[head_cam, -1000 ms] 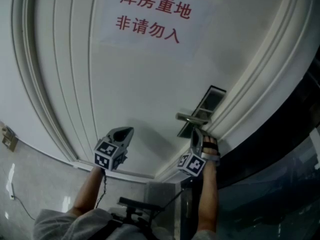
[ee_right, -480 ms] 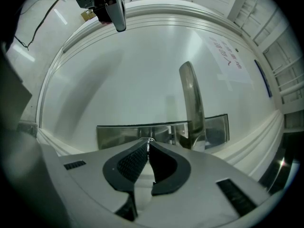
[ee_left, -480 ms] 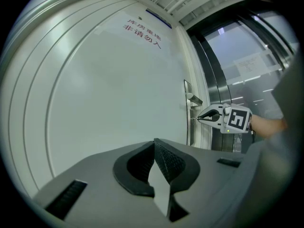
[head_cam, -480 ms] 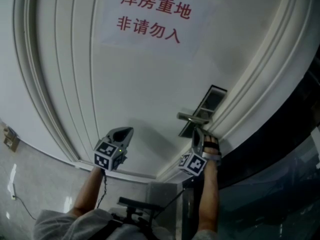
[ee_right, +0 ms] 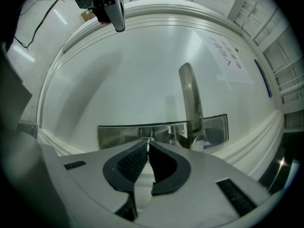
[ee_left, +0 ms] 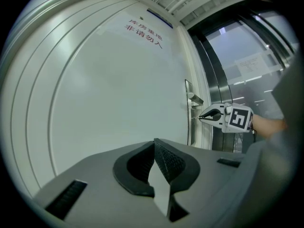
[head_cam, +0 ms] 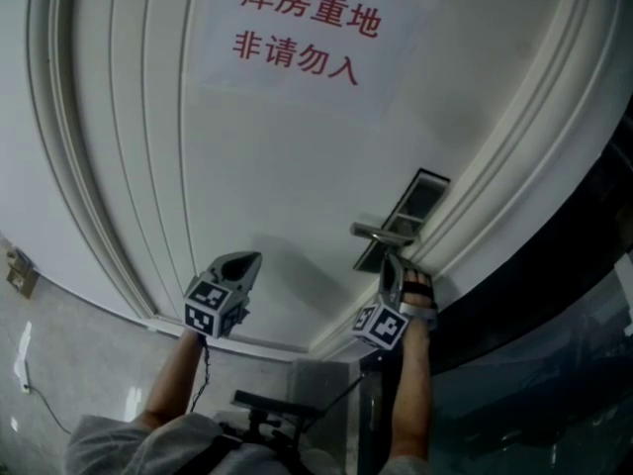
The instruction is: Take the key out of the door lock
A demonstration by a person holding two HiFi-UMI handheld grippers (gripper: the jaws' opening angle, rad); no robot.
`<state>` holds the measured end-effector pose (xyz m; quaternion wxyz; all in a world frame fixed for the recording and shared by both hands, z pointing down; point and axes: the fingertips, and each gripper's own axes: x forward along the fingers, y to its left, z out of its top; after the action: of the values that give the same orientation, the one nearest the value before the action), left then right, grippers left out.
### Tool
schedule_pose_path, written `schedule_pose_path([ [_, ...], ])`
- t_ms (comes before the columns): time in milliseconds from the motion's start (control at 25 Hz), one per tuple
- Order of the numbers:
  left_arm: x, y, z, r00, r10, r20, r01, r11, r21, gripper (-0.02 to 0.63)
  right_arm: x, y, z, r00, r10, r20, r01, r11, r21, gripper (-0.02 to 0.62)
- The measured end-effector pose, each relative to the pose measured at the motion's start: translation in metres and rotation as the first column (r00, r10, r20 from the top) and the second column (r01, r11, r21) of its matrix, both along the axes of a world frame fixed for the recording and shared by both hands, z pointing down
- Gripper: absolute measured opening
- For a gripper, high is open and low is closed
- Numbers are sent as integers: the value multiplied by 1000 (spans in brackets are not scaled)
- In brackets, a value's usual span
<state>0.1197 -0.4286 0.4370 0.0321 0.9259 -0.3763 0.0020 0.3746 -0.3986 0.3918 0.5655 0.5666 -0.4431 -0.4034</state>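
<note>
Pinching key (ee_right: pixel 150 138) below door handle (ee_right: pixel 190 99) with my right hand-held gripper (ee_right: pixel 148 143), I'd pull straight out, no twist; left hand-held gripper (ee_left: pixel 154 143) clenched empty

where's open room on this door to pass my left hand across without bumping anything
Free: the bare white panel between the red-lettered sign above, the mouldings at left and the lock plate at right. Crowded: the door's right edge, where the right gripper, shut on the key, sits just under the handle.
</note>
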Motion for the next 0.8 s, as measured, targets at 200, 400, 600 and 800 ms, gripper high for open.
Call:
schedule_pose_path([
  [200, 1, 0, 0, 1000, 0, 0, 0, 1000, -1, 7, -1, 0, 4, 1000, -8, 22, 8, 1000, -11, 21],
  [400, 1, 3, 2, 1000, 5, 5, -5, 1000, -5, 7, -2, 2, -1, 1000, -7, 8, 7, 1000, 7, 21],
  [600, -2, 6, 0, 1000, 7, 7, -7, 1000, 0, 7, -2, 5, -3, 1000, -2, 2, 2, 1000, 17, 21],
  [800, -7, 10, 0, 1000, 5, 9, -5, 1000, 5, 6, -1, 7, -1, 1000, -6, 26, 5, 1000, 30, 21],
])
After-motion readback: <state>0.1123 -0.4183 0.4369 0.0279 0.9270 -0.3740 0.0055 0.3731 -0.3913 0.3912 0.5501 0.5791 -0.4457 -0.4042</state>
